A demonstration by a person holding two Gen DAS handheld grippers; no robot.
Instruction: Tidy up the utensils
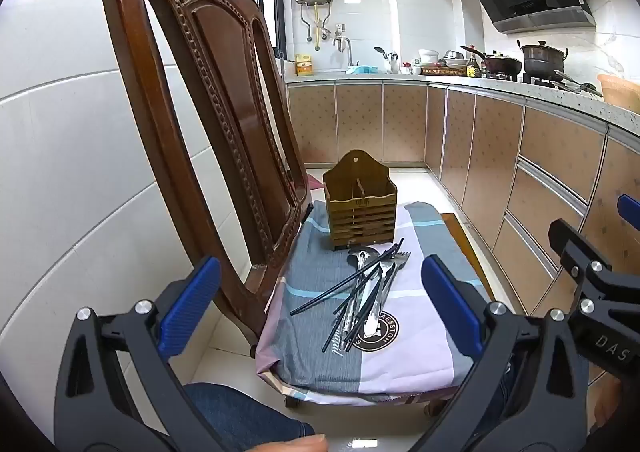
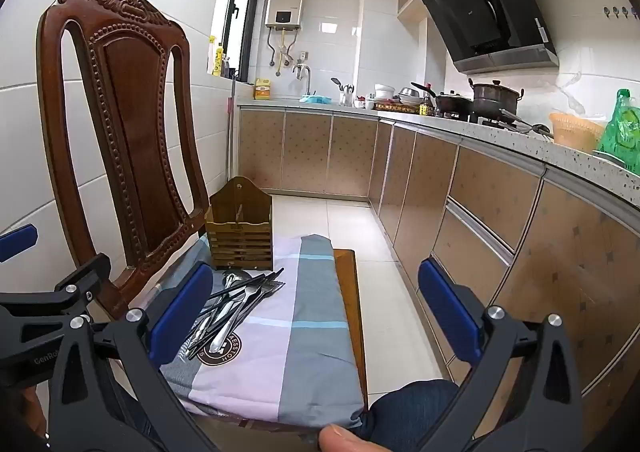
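Hovering nearest the cameras, the left tongs (image 1: 320, 308) and right tongs (image 2: 316, 312) are both gaping wide and gripping nothing. Just beyond them, a loose pile of utensils (image 1: 366, 292), black chopsticks crossing metal spoons and forks, is lying on the cloth-covered chair seat (image 1: 420, 352). Farther back, touching the pile's far end, a wooden utensil holder (image 1: 360, 208) is standing upright beside the chair back (image 1: 224, 104).

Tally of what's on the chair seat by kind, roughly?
Wooden utensil holder: 1, upright, nothing visible in it
Utensil pile: 1 heap of black chopsticks and metal cutlery; overlapping, so the pieces can't be counted
Patterned cloth: 1
Total: 3 groups
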